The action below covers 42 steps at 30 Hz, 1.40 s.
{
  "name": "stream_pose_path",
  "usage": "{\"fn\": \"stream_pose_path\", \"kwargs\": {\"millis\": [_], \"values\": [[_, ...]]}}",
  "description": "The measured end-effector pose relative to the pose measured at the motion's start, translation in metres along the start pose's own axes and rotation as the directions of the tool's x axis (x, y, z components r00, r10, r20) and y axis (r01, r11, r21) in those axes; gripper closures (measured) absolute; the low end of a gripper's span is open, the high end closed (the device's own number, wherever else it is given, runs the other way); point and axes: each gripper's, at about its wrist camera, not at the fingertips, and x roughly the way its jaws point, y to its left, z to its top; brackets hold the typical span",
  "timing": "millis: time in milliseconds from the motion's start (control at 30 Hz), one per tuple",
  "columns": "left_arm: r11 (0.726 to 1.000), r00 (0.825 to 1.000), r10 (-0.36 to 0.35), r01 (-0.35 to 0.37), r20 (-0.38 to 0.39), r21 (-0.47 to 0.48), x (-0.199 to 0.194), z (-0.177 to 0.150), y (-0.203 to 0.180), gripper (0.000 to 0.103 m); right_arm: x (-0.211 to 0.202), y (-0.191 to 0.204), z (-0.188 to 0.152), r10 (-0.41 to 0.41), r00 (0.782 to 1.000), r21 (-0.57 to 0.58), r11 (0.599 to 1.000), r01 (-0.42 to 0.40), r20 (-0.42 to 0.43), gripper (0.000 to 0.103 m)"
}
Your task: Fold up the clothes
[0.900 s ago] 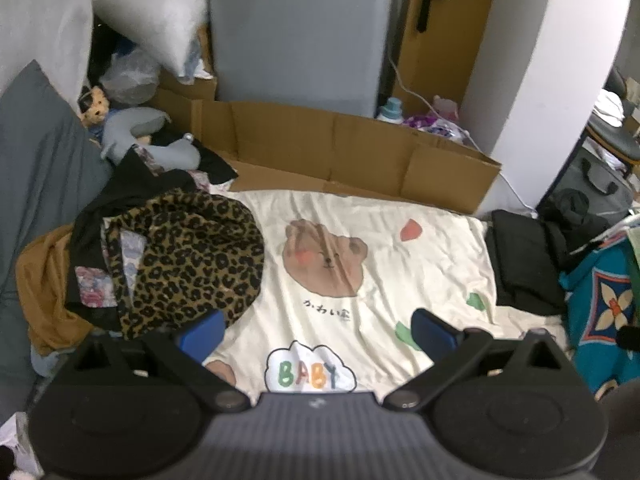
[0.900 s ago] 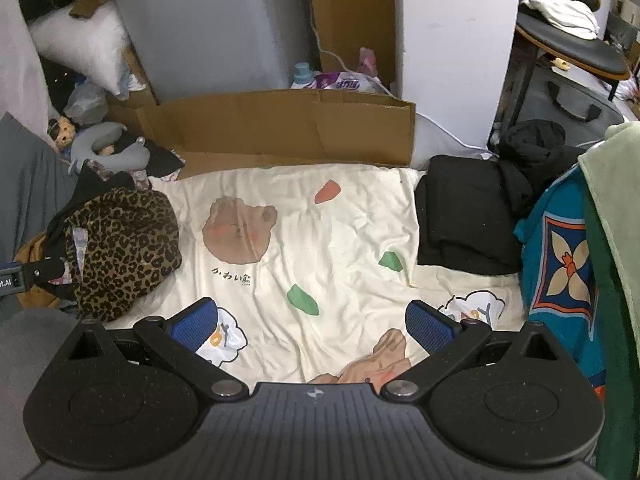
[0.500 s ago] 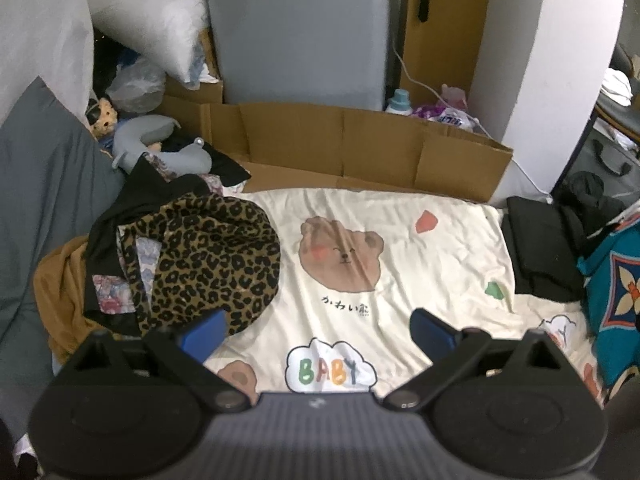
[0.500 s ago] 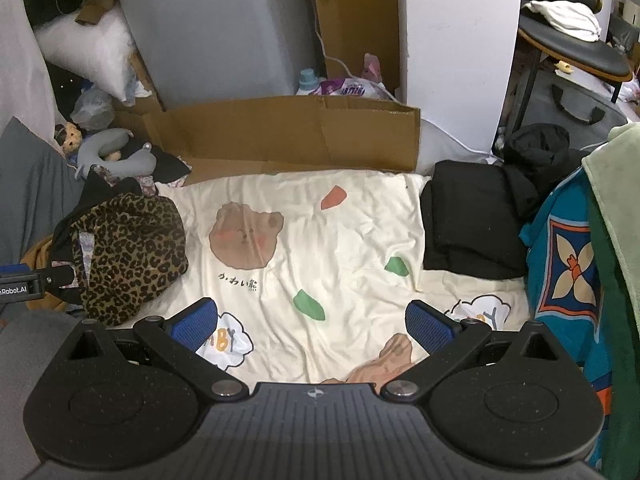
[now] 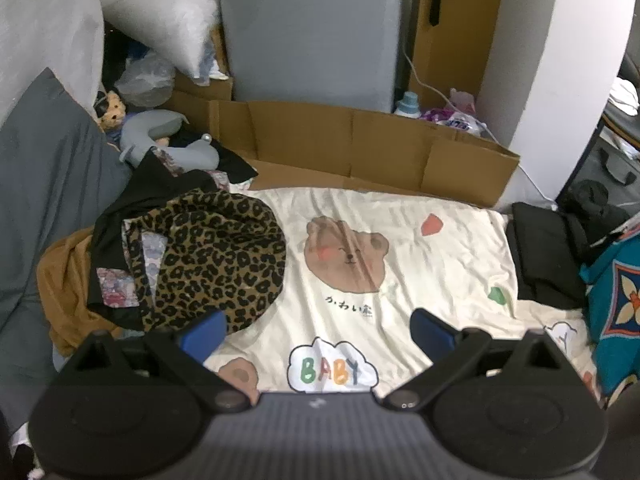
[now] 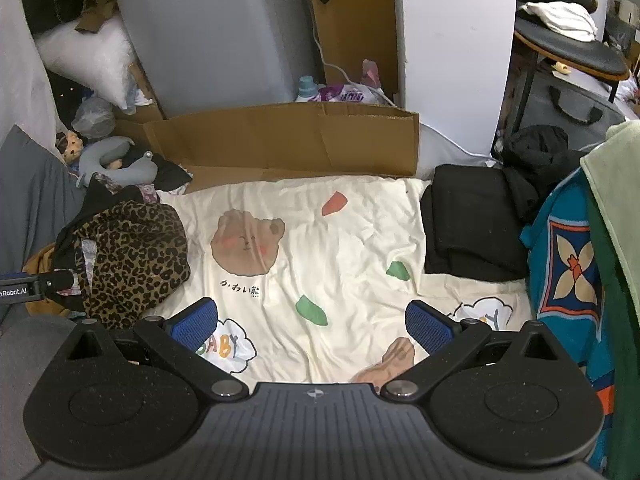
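A heap of unfolded clothes lies at the left of a cream bear-print blanket (image 5: 400,240) (image 6: 340,248). On top of it is a leopard-print garment (image 5: 216,260) (image 6: 136,256), with black and mustard pieces under it. Folded black clothes (image 5: 544,256) (image 6: 472,224) rest at the blanket's right edge. My left gripper (image 5: 316,330) hangs open over the blanket's near part, its left pad close to the leopard garment, nothing between the fingers. Open and empty too, my right gripper (image 6: 312,326) hovers above the blanket's near middle. The left gripper's tip shows at the left edge of the right wrist view.
A low cardboard wall (image 5: 360,148) (image 6: 288,136) borders the blanket's far side, with a grey cabinet (image 5: 312,28) behind. A grey cushion (image 5: 44,184) and plush toys (image 5: 160,140) crowd the left. A teal patterned cloth (image 6: 568,272) and a green one hang at the right.
Both views have drifted: the blanket and the clothes heap sit further right and a little lower in the frames than before. Both grippers stay open and empty.
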Motion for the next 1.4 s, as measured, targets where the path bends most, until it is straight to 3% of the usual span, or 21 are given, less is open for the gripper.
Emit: {"fn": "stream_pose_path", "kwargs": {"millis": [667,933,1400], "values": [[1.0,1.0,0.009,-0.009,0.005,0.021,-0.0008,-0.0007,-0.0038,0.003,-0.0015,-0.0017,-0.0025,0.01,1.0,0.014,1.0,-0.01,0.002,0.0],[1.0,0.999,-0.029,0.03,-0.025,0.007,0.0023,0.0019,0.0007,0.003,0.0027,-0.0038,-0.0014,0.014,1.0,0.054,0.998,-0.013,-0.023,0.0],[0.999,0.999,-0.028,0.029,-0.029,0.034,0.0034,0.0033,-0.0036,0.003,0.0006,0.0016,-0.002,-0.02,1.0,0.028,0.999,0.021,-0.014,0.0]]}}
